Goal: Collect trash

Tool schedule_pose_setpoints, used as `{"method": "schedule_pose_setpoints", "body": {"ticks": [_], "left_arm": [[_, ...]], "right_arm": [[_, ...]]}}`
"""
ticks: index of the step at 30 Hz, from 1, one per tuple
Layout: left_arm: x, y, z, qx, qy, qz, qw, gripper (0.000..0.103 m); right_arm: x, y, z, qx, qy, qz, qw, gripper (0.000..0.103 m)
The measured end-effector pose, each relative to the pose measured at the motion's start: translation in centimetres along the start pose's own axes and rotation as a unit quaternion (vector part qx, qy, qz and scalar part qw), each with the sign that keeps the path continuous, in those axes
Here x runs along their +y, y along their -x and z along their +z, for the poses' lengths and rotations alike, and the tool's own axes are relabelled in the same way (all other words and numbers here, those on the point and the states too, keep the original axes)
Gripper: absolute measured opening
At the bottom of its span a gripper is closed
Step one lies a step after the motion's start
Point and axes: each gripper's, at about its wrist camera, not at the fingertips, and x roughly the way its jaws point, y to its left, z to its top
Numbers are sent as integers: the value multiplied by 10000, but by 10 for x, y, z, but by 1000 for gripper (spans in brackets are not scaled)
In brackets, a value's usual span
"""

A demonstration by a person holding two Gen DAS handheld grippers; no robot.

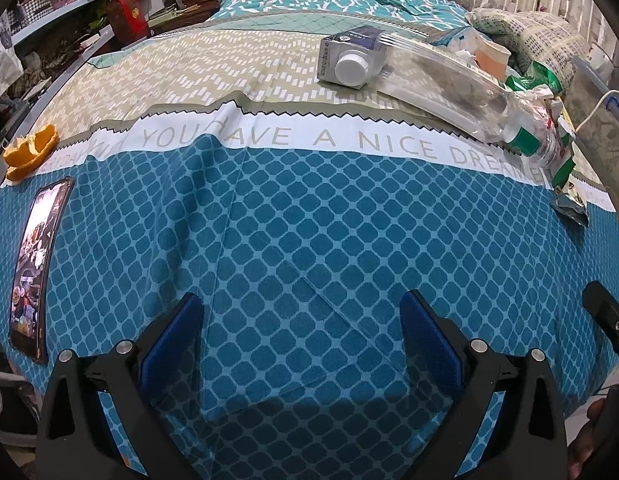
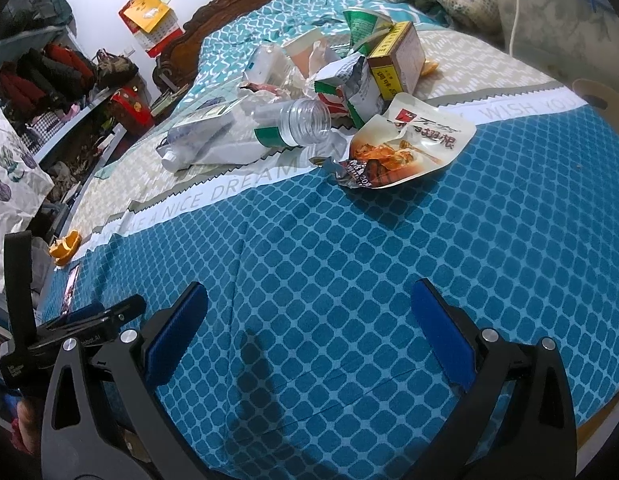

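Trash pile (image 2: 341,92) on bed (image 2: 389,260)

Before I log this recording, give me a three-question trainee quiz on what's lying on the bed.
1. True or false: the left claw is shut on a piece of trash.
2. Multiple choice: the clear plastic bottle is A) standing capped, B) lying on its side with no cap, C) held in the right claw.
3. Fill in: the lone scrap near the phone, away from the trash pile, is an orange ____.

Key: 1 false, both claws are open and empty; 2 B; 3 peel.
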Motion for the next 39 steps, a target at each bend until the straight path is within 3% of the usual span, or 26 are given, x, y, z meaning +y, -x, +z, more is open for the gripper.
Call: {"method": "schedule_pose_setpoints", "body": {"ticks": [3,7,9,19,27,30,34,36,39], "left_arm": [[2,3,4,-33,26,-50,10000,94],[-8,33,15,-825,-267,159,9961,94],[-13,41,22,-997,-356,113,9943,94],[-8,53,54,-1283,-151,19,9916,94],[-4,49,70,-1394,-142,100,9901,94],[-1,44,74,-1425,-117,141,9896,94],[14,39,80,-1565,50,181,9875,94],[27,39,86,-1624,237,201,9862,94],[46,37,101,-1493,525,-100,9873,86]], "right_arm": [[3,6,-1,-172,34,-107,9998,100],[11,17,6,-466,241,-201,9984,100],[16,24,14,-632,333,-247,9971,100],[29,59,47,-1394,608,-248,9881,100],[42,72,52,-1701,897,-200,9811,99],[39,69,51,-1611,890,-183,9827,89],[29,53,48,-1312,878,-227,9872,57],[20,46,47,-1160,854,-266,9892,46],[-2,40,48,-1107,572,-383,9915,43]]}}
